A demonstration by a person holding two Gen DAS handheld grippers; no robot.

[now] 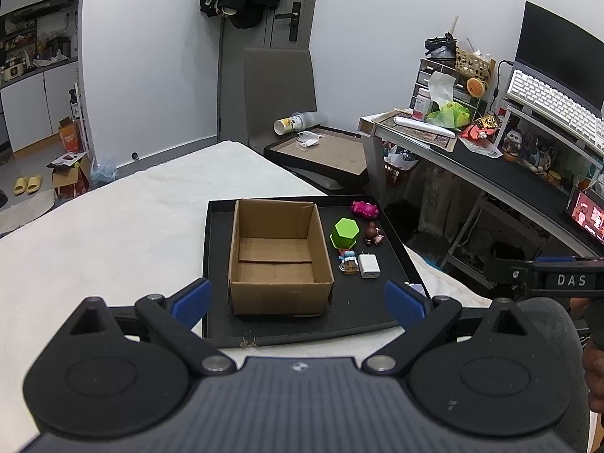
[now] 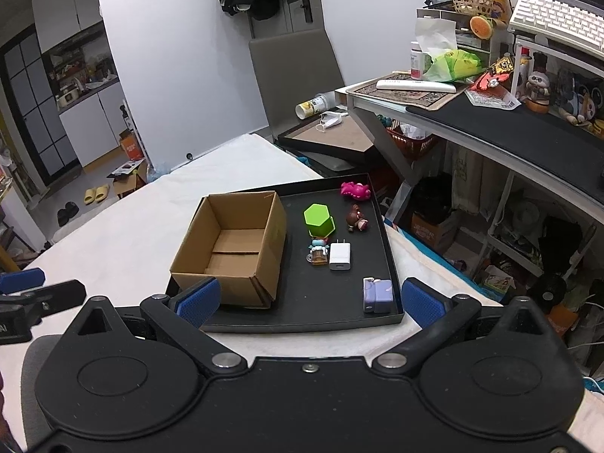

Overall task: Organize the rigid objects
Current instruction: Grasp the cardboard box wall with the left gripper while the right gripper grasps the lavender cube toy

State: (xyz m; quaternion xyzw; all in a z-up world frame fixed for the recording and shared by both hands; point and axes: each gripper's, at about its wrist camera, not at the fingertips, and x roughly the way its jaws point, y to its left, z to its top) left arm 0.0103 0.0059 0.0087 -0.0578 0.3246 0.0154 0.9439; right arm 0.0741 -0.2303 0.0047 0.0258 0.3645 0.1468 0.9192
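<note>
An empty open cardboard box (image 1: 277, 256) (image 2: 232, 251) stands on the left of a black tray (image 1: 362, 313) (image 2: 332, 321). To its right lie a green hexagonal cup (image 1: 344, 232) (image 2: 319, 220), a pink toy (image 1: 364, 208) (image 2: 355, 190), a brown bear figure (image 1: 373, 233) (image 2: 356, 218), a small figure with a bottle (image 1: 349, 260) (image 2: 318, 251), a white charger (image 1: 369, 266) (image 2: 340, 256) and a purple block (image 2: 377, 295). My left gripper (image 1: 298, 300) is open and empty before the tray's near edge. My right gripper (image 2: 311, 302) is open and empty, just short of the tray.
The tray lies on a white-covered bed (image 1: 113, 234). A grey chair (image 1: 279, 90) and a second black tray (image 1: 328, 151) stand behind. A cluttered desk (image 2: 490, 124) with keyboard (image 2: 555, 15) is to the right.
</note>
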